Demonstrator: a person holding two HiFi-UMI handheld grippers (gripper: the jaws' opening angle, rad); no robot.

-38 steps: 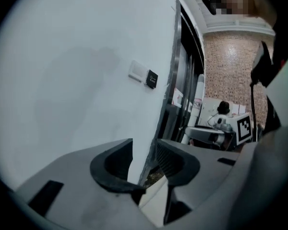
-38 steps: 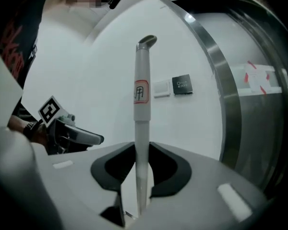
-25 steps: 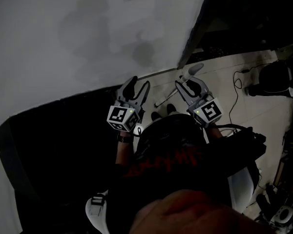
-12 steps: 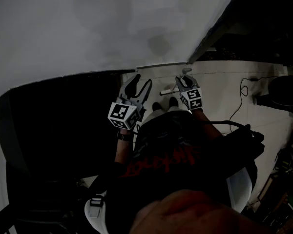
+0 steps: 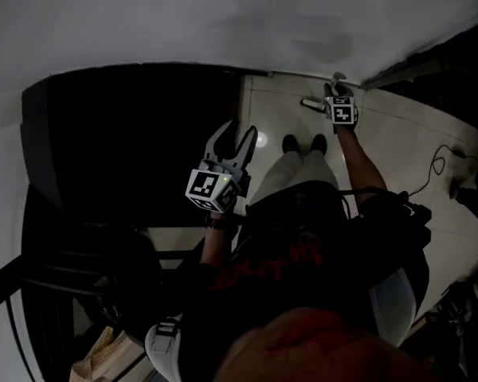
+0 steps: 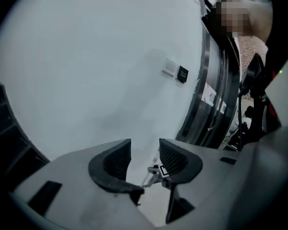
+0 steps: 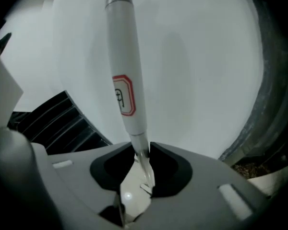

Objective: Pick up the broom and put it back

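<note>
Fig. Reach for the broom, head view w/ both gripper views. The broom [image 7: 125, 80] is down low at the foot of the wall [image 5: 183, 14], on the floor [image 5: 398, 150]. Hence the right gripper [image 5: 335, 86] is stretched far down to it. The white grip sleeve runs away from the jaws. The thin handle end sits betw. the right gripper's [image 7: 143, 152] pads, which stand narrowly apart just beside it, having just opened a touch, and no clamp is evident. Judged: approach done, squeeze not yet made.

The left gripper [image 5: 239, 130] is held higher, near the body, prob. to stay clear of the reach. Its jaws [image 6: 145, 150] are spread w/ nothing betw. them, though they have just been closing.
</note>
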